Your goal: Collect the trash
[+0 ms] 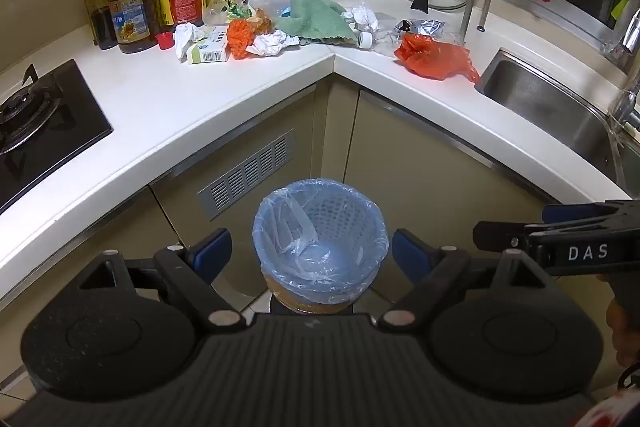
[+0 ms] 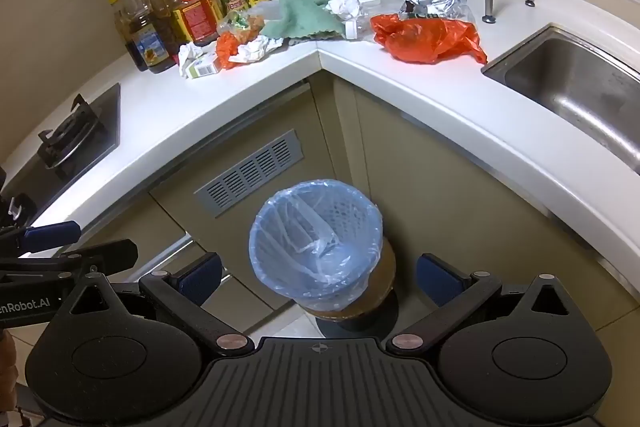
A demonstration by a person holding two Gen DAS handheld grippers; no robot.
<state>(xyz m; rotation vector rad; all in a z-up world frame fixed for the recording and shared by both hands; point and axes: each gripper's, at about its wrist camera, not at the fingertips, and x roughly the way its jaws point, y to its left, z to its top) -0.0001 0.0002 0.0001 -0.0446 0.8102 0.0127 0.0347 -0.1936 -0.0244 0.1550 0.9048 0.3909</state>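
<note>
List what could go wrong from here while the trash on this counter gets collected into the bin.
1. The green cloth lies among the crumpled paper and could get binned by mistake.
2. The red plastic bag is limp and may slip from a claw.
3. The bin sits on the floor below the counter edge, so a drop from up there could miss.

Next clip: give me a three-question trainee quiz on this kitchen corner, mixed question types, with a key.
1. True or false: the bin already holds trash.
2. Which lies nearest the sink: A) green cloth, B) red plastic bag, C) barcoded carton?
3. Fill in: both the left tool and right tool are ____ and hold nothing.

Key
1. False; only the blue liner shows inside.
2. B
3. open
</note>
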